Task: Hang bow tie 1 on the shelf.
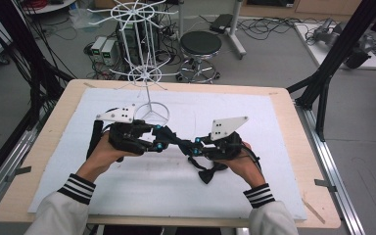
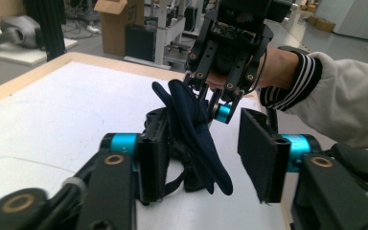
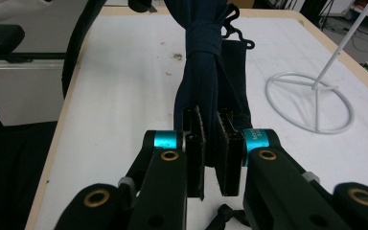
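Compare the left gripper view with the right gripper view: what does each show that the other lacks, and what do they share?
Left gripper view: the left claw with its pads apart around a dark bow tie, the right claw opposite, and a striped cuff. Right gripper view: the right claw's pads pinching the fabric, the tie's knot band, and the white wire stand's ring base. Both: the bow tie and the white mat.

Beyond your counter (image 1: 44, 147): grey floor (image 1: 274, 63) strewn with cables; black round stool (image 1: 200, 45); cardboard box (image 2: 116, 7) behind you.
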The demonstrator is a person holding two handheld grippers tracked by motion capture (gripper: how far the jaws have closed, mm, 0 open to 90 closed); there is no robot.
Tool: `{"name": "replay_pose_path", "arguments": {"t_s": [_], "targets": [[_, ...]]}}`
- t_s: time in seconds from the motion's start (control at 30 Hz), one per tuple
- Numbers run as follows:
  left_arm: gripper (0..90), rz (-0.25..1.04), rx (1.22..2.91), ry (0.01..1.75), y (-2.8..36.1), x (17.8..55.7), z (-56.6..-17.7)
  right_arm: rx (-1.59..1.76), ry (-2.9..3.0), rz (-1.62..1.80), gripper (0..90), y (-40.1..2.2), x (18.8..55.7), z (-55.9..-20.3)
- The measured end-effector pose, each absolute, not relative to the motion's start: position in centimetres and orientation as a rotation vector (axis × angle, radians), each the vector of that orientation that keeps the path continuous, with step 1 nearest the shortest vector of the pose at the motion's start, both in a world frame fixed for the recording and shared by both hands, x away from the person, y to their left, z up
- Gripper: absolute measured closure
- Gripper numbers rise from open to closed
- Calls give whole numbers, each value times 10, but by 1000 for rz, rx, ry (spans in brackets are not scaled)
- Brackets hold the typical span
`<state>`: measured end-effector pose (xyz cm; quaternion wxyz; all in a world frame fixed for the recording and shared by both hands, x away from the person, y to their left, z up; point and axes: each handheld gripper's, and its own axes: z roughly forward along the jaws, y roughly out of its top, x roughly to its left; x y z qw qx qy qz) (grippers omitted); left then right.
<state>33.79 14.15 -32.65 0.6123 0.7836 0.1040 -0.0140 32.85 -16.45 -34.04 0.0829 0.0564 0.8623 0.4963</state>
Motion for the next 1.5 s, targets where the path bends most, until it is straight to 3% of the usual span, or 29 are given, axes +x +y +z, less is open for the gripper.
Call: {"name": "replay_pose_path", "arguments": {"t_s": [0.23, 0.7, 0.77, 0.9, 0.93, 1.07, 1.5], "targets": [[796, -37, 1814, 262, 142, 337, -326, 175, 2573, 1481, 845, -164, 328, -340], [821, -12, 1821, 269, 141, 334, -324, 178, 2563, 1495, 823, -164, 330, -341], [820, -7, 1819, 268, 141, 333, -324, 181, 2560, 1503, 743, -165, 330, -342], [821, 3, 1818, 276, 143, 333, -323, 282, 2460, 1505, 154, -163, 325, -343], [821, 5, 1817, 276, 143, 333, -323, 284, 2459, 1506, 104, -163, 325, -344], [820, 15, 1817, 279, 145, 332, -322, 335, 2417, 1525, 21, -169, 324, -343], [818, 46, 1795, 313, 156, 333, -318, 440, 2343, 1572, 18, -191, 318, -349]]}}
